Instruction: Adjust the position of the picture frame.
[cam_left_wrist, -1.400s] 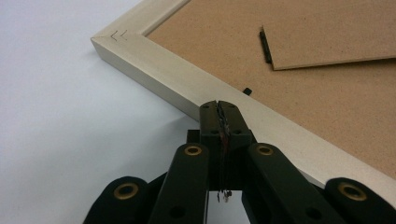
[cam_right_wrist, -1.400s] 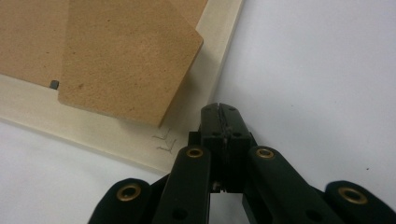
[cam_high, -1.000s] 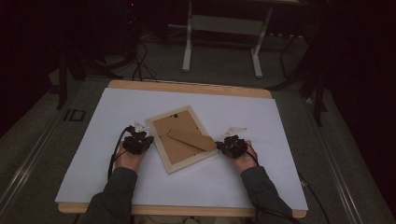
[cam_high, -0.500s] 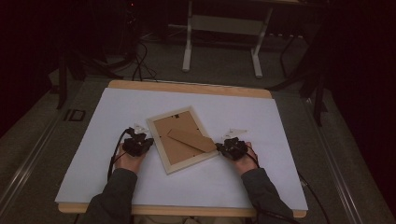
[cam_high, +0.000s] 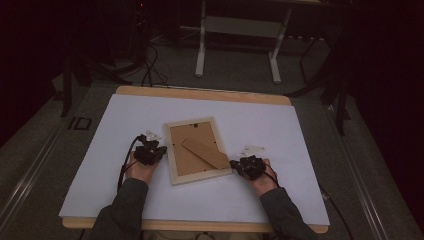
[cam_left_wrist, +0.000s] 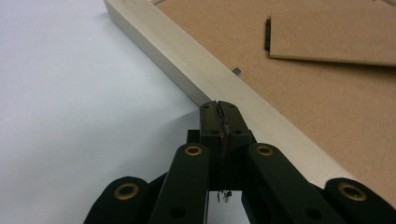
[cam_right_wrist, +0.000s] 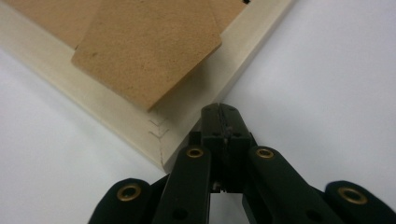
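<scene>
On the white table sheet (cam_high: 100, 190), two closed grippers flank a face-down picture frame (cam_high: 196, 148)

Nearest, the person's hands hold the left gripper (cam_high: 148, 154) and right gripper (cam_high: 248, 166), each with jaws pressed together on nothing. The left gripper's tips meet the frame's pale wooden left rail; the right one's tips sit at its near right corner, just beside the wood. Farther on, the frame lies with its brown backing up, its stand flap (cam_high: 204, 153) lying slantwise across the backing

Picture frame (cam_high: 198, 150) lying face down on a table (cam_high: 310, 150).
Left gripper (cam_high: 148, 153) touches its left edge; right gripper (cam_high: 248, 165) sits at its near right corner.
</scene>
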